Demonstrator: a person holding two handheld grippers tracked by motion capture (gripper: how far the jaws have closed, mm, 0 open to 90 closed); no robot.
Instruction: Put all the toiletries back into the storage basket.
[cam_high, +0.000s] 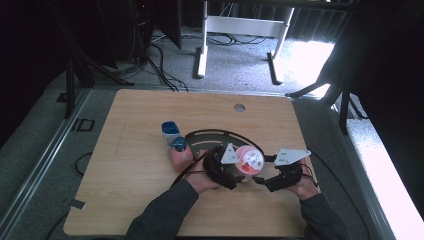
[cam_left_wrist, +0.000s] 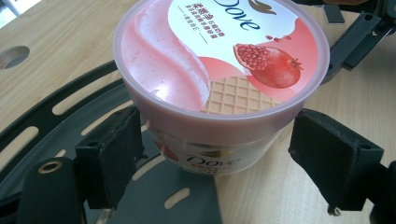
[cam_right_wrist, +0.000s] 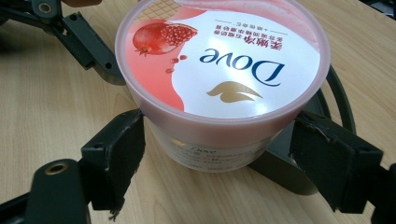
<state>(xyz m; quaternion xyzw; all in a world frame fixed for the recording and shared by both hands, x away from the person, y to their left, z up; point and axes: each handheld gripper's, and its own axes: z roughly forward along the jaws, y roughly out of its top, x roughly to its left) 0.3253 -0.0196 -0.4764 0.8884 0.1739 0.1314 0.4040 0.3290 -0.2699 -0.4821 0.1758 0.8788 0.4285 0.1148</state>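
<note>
The pink Dove tub (cam_high: 249, 160) sits right of centre in the high view, on the table (cam_high: 140, 200) at the edge of a black slotted plate (cam_left_wrist: 70, 121). The left gripper (cam_left_wrist: 217, 156) and the right gripper (cam_right_wrist: 217, 158) each flank it, jaws apart, not clamped. Two bottles (cam_high: 175, 145) stand just left.

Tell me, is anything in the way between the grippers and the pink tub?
Nothing visible is. The pink tub sits right between the jaws of the left gripper, and the right gripper also has it between its jaws from the other side. A black curved plate lies under and beside the tub, not in the way.
</note>
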